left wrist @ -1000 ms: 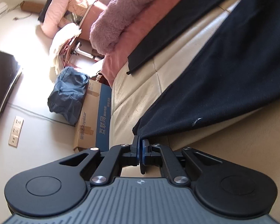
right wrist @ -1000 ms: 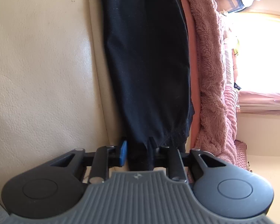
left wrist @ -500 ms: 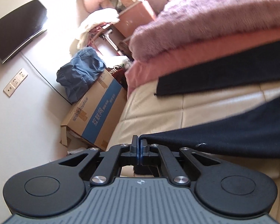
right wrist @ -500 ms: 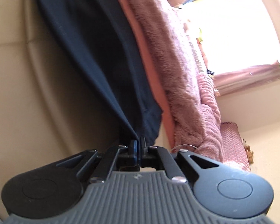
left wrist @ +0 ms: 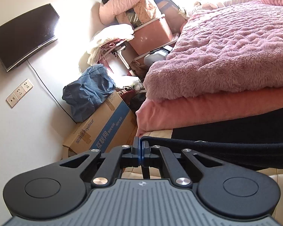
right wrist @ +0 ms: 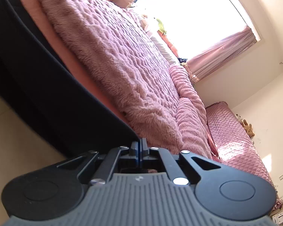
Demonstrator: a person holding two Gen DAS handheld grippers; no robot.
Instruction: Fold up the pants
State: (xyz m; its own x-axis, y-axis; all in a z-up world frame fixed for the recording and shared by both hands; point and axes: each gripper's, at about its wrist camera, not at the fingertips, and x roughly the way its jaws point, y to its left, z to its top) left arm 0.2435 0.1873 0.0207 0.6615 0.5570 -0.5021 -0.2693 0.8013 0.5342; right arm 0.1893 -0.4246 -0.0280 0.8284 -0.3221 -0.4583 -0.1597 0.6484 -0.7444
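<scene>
The left gripper (left wrist: 141, 146) is clamping one corner of the black pants (left wrist: 235, 148), its jaws pressed together on the fabric edge. From there the cloth is running out to the right of the left wrist view, taut and clear of the cream cushion (left wrist: 281, 179) beneath.

The right gripper (right wrist: 139, 146) is likewise pinching a corner of the pants (right wrist: 37, 86), jaws together on the cloth. In the right wrist view the garment is stretching away to the upper left, alongside the pink blanket (right wrist: 122, 66).

Judgement: the two held corners are marking one end of the garment, and its long axis is lying ahead of both grippers towards the bed. Neither hand appears nearer. The coming fold seems to call for carrying both corners forward together along that axis.
</scene>
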